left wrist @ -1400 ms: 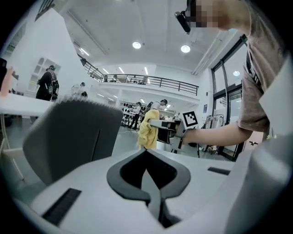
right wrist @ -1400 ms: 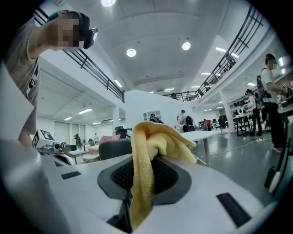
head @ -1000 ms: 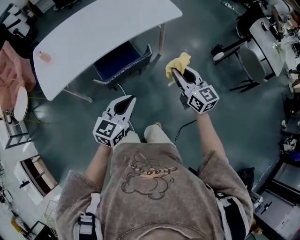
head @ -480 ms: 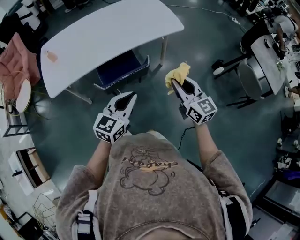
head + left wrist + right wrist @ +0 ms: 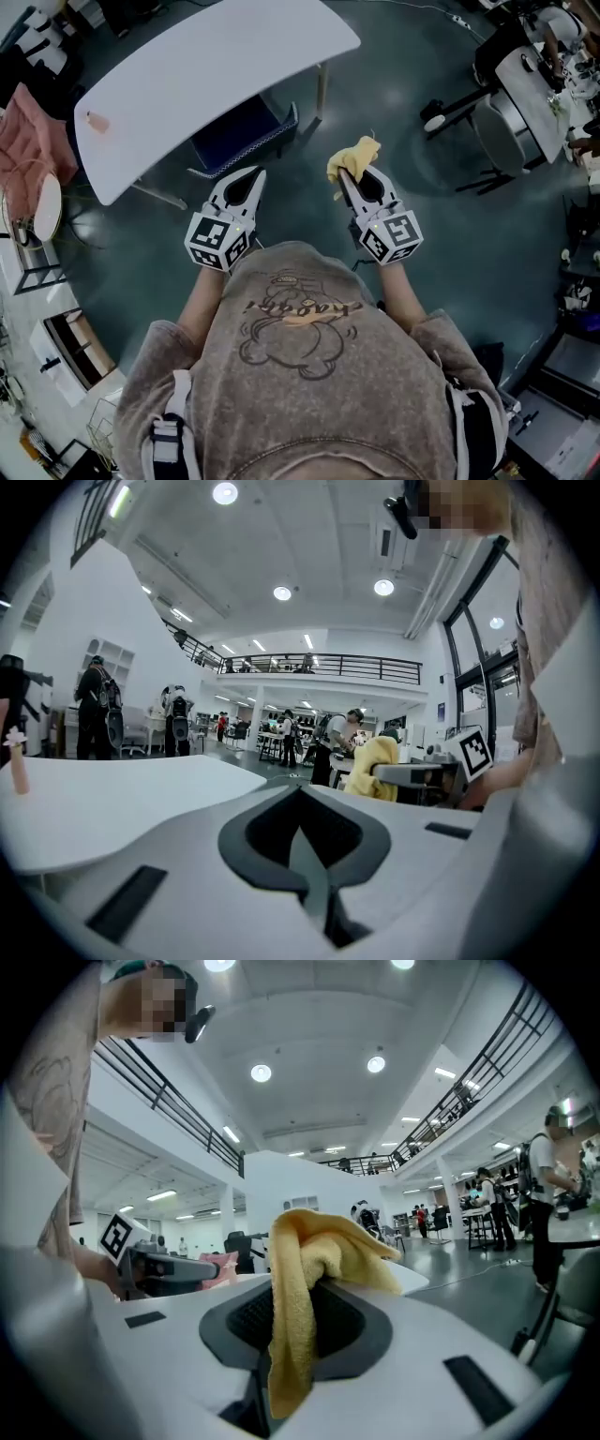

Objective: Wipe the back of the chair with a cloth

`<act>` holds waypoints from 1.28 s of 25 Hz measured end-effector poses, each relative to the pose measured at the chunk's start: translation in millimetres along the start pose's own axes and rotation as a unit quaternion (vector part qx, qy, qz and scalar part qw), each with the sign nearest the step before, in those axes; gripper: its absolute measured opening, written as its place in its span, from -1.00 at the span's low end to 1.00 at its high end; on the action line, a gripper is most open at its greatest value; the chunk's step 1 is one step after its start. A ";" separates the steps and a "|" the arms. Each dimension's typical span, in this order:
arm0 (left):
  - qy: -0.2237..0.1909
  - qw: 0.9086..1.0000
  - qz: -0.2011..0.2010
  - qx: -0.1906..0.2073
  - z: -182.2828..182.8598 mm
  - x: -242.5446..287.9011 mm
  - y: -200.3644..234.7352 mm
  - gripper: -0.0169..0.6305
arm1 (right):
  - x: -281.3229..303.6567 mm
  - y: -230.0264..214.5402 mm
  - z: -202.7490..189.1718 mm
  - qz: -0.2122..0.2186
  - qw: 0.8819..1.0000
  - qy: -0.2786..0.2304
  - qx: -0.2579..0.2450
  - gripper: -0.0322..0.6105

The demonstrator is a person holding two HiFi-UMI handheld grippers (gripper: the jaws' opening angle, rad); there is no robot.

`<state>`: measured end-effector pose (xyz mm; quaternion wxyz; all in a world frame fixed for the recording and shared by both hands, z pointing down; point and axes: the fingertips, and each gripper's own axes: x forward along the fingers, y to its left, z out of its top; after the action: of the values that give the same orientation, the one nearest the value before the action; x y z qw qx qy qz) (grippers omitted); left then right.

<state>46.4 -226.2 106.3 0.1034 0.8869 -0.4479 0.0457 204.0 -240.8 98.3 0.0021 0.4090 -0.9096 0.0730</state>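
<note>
**Head view, approach to the chair.** Your right gripper (image 5: pixel 344 178) is pinching the yellow cloth (image 5: pixel 354 155). The right gripper view shows the cloth clamped in the throat of the jaws, one fold bunched above the tips and a tail hanging below. Your left gripper (image 5: pixel 253 176) has its jaws pressed together along their seam, with nothing between them. The dark blue chair (image 5: pixel 239 131) stands tucked under the white table (image 5: pixel 206 66). Its pale-edged rim faces you.

**Change over the last second.** Both grippers have drawn in toward your chest and toward each other. Your torso now fills more of the lower frame, and your knees, visible a second ago, have gone under it. The left gripper's tip has come up to just beside the chair's near rim, where earlier it hung lower, over open floor. The cloth has shifted slightly down and left, but it is still over the floor, to the right of the chair and near the table leg (image 5: pixel 322 89). The grip on the cloth is unchanged, and the chair and table have kept their places.

**Meaning for the task.** This reads as the closing approach. The cloth is secured and you are squared up to the chair, but no wiping contact has been made yet. The cloth still has to travel left and forward onto the chair's back.
</note>
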 end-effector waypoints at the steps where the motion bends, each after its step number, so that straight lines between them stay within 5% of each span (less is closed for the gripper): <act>1: 0.000 1.000 -0.001 -0.003 -2.4 -0.5 2.1 -0.91 | -2.9 5.3 -6.5 -0.008 1.000 0.003 -0.008 -0.61; 13: -0.018 1.000 -0.012 -0.017 -29.8 -1.8 12.0 -0.92 | -20.1 22.8 -77.4 -0.076 0.996 0.031 0.037 -0.61; 32: -0.026 0.999 0.015 -0.027 -28.9 -14.4 24.2 -0.92 | 3.6 34.4 -65.8 -0.052 0.998 0.021 0.036 -0.61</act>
<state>18.7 -222.4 135.4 0.1148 0.8778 -0.4648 0.0125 172.3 -212.1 159.1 0.0101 0.4537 -0.8838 0.1135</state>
